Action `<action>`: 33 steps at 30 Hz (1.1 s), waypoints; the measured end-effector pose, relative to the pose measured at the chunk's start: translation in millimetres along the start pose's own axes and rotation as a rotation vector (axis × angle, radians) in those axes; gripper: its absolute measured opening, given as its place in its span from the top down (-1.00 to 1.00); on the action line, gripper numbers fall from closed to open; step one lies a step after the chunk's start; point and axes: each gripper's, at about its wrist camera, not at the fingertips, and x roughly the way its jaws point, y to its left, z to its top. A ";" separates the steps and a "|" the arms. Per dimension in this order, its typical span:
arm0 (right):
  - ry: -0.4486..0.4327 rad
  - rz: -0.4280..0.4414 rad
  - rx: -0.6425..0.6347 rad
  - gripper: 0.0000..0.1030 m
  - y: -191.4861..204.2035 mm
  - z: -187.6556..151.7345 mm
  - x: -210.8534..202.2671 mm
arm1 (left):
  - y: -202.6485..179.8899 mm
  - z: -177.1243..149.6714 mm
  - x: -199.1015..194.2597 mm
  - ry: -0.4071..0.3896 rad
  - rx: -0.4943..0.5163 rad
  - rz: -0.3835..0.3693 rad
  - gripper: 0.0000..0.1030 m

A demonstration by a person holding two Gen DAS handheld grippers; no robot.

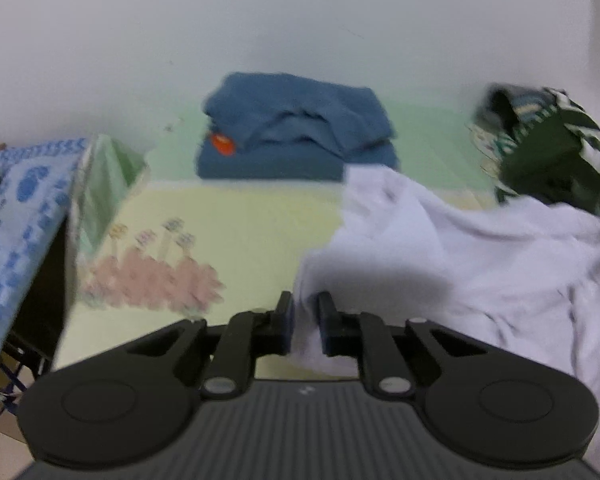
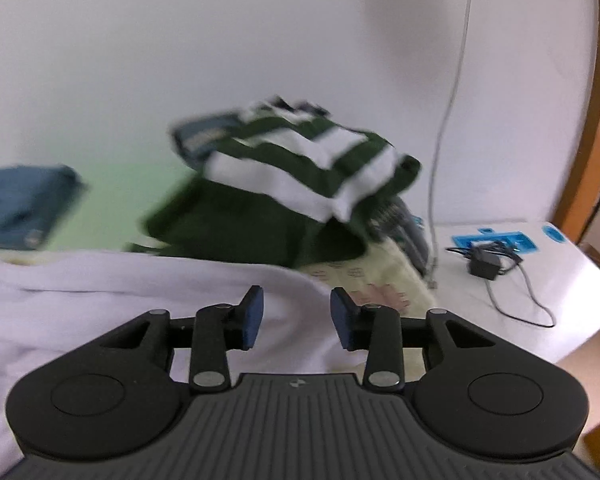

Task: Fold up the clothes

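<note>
A crumpled white garment [image 1: 460,248] lies on the bed's pale yellow-green sheet [image 1: 228,216]. My left gripper [image 1: 305,312] sits at its left edge, jaws narrowed with a fold of the white cloth pinched between the pads. In the right wrist view the same white garment [image 2: 120,292] spreads under my right gripper [image 2: 297,308]. That gripper stands open just above the cloth with nothing pinched. A green-and-white striped garment [image 2: 300,176] lies bunched behind the white one, against the wall; it also shows at the right of the left wrist view [image 1: 552,152].
A folded blue stack [image 1: 296,136] with an orange tag rests by the wall. A blue patterned cloth [image 1: 20,208] hangs over something dark at the bed's left. A white table on the right holds a black charger [image 2: 488,264] with cables and blue parts [image 2: 496,240].
</note>
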 end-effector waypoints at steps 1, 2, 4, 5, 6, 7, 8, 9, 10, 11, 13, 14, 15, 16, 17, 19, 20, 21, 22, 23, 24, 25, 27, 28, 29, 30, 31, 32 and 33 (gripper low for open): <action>-0.004 0.034 0.010 -0.10 5.3 -5.3 -10.6 | 4.4 2.8 2.1 -0.002 0.000 0.027 0.88; -0.009 0.069 0.020 -0.21 10.6 -10.7 -21.3 | 9.8 5.4 4.9 0.001 -0.003 0.045 0.90; 0.006 0.126 0.041 -0.27 19.8 -19.8 -37.4 | 24.1 9.4 9.9 0.009 -0.031 0.060 0.90; 0.025 0.148 0.053 -0.27 23.7 -23.5 -42.7 | 31.4 10.9 12.4 0.016 -0.050 0.065 0.90; 0.044 0.169 0.065 -0.26 27.6 -27.2 -48.0 | 37.9 11.8 14.3 0.030 -0.062 0.068 0.90; 0.080 0.183 0.081 -0.17 29.7 -32.6 -49.6 | 42.8 11.7 12.4 0.030 -0.068 0.067 0.90; 0.116 0.197 0.097 -0.08 31.7 -38.1 -51.0 | 47.3 11.4 9.9 0.028 -0.072 0.064 0.90; 0.152 0.210 0.112 0.10 33.7 -43.6 -52.4 | 49.4 10.1 4.8 0.019 -0.069 0.060 0.87; 0.188 0.224 0.128 0.14 35.7 -49.0 -53.9 | 48.3 7.7 -1.9 0.008 -0.058 0.053 0.85; 0.218 0.230 0.119 0.14 38.8 -54.5 -54.9 | 45.8 5.1 -8.2 0.003 -0.040 0.043 0.80; 0.255 0.238 0.088 0.15 46.5 -64.2 -60.8 | 37.3 -2.4 -22.0 -0.004 -0.001 0.022 0.46; 0.262 0.247 0.065 0.15 50.2 -68.0 -65.4 | 31.7 -7.5 -30.2 -0.006 0.017 0.005 0.45; 0.270 0.257 0.047 0.15 54.0 -72.3 -70.8 | 25.3 -13.3 -37.2 -0.005 0.033 -0.011 0.44; 0.282 0.283 0.029 0.15 55.6 -75.6 -75.4 | 18.8 -20.7 -45.3 0.004 0.046 -0.035 0.41; 0.295 0.310 0.010 0.15 57.1 -78.7 -79.9 | 12.4 -28.3 -53.8 0.013 0.060 -0.060 0.35; 0.300 0.358 -0.035 0.13 59.7 -83.0 -91.2 | -0.3 -43.8 -70.5 0.030 0.085 -0.101 0.14; 0.299 0.379 -0.060 0.11 60.9 -85.5 -98.0 | -6.6 -51.7 -78.8 0.036 0.097 -0.115 0.10; 0.299 0.400 -0.086 0.05 62.1 -87.9 -104.7 | -13.8 -60.0 -86.6 0.046 0.119 -0.127 0.05; 0.307 0.430 -0.112 0.03 63.0 -90.4 -110.8 | -21.2 -68.3 -94.4 0.056 0.143 -0.138 0.00; 0.315 0.460 -0.138 0.03 63.9 -92.9 -116.9 | -28.4 -76.5 -102.3 0.065 0.165 -0.142 -0.02; 0.324 0.489 -0.165 0.03 65.6 -95.8 -123.4 | -34.1 -84.2 -109.9 0.075 0.179 -0.149 -0.04; 0.329 0.517 -0.195 0.03 67.7 -98.0 -129.9 | -39.6 -91.7 -117.5 0.086 0.193 -0.156 -0.08; 0.332 0.574 -0.256 0.03 70.7 -102.4 -142.7 | -50.6 -106.8 -132.5 0.107 0.220 -0.171 -0.14; 0.331 0.604 -0.287 0.02 71.7 -104.5 -149.1 | -56.0 -114.4 -140.0 0.118 0.234 -0.178 -0.17; 0.340 0.632 -0.302 0.01 73.1 -106.8 -153.1 | -59.3 -120.3 -146.5 0.134 0.233 -0.188 -0.17; 0.349 0.660 -0.317 -0.04 74.5 -109.2 -157.1 | -61.6 -125.9 -151.7 0.151 0.225 -0.195 -0.17; 0.356 0.693 -0.341 -0.08 76.6 -112.7 -161.1 | -63.9 -131.6 -156.6 0.167 0.216 -0.201 -0.18; 0.364 0.726 -0.365 -0.10 78.8 -116.2 -165.0 | -66.6 -137.9 -160.6 0.184 0.210 -0.202 -0.18; 0.355 0.745 -0.398 -0.14 82.2 -120.1 -168.9 | -69.1 -144.4 -163.9 0.196 0.212 -0.196 -0.18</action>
